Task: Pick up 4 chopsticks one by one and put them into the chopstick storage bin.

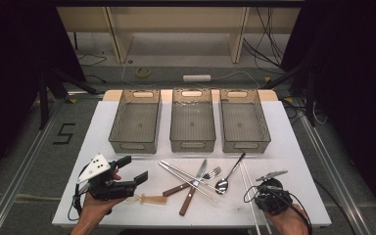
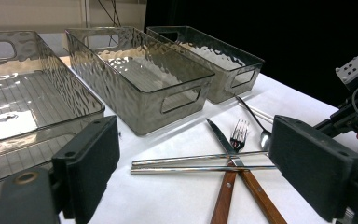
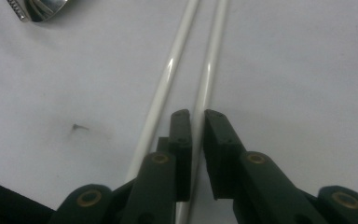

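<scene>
Pinching one white chopstick (image 3: pixel 208 79), right claw (image 3: pixel 197 121) pointed tabletop-ward (jaws nearly together).

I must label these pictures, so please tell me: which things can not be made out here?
- White chopsticks, right gripper view: near ends hidden under the right hand-held gripper; whether its pads press one is unclear.
- Spoon, same view: cut off by the top edge.
- Spoon bowl, left gripper view: partly behind a pad.

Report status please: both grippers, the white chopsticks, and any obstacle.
Right gripper fingers nearly shut around one white chopstick. Its twin lies beside, outside the fingers. Left gripper open, empty. Spoon close by, not blocking.
</scene>
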A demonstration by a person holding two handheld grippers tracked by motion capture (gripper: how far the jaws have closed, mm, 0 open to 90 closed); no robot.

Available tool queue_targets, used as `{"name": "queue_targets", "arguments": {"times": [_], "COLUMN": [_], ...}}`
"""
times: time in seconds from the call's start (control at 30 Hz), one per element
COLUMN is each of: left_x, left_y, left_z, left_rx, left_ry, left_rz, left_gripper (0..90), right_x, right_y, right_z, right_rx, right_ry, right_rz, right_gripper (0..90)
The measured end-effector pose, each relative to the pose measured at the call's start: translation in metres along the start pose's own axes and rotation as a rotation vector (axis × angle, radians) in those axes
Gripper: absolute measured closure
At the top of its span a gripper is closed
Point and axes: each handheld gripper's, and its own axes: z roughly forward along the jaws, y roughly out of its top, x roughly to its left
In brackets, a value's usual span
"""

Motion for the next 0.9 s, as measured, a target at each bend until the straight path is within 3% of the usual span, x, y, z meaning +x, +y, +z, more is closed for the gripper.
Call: {"name": "queue_targets", "arguments": {"times": [0.3, 0.9], "left_x": [0.0, 0.0], "left_y": [0.0, 0.0], "left_z": [0.0, 0.0], "left_rx": [0.001, 0.001], "left_ry": [0.0, 0.001], "left_rz": [0.001, 0.0], "left_gripper": [15.7, 15.7], "right_x": [-0.004, -0.023], "right_y": [-0.001, -0.01], "right_z": [-0.001, -0.016], "right_rx": [0.001, -0.008], "right_ry": [0.009, 0.032], "right_rz": [0.033, 0.026], "right_gripper": [84.4, 85.1]}}
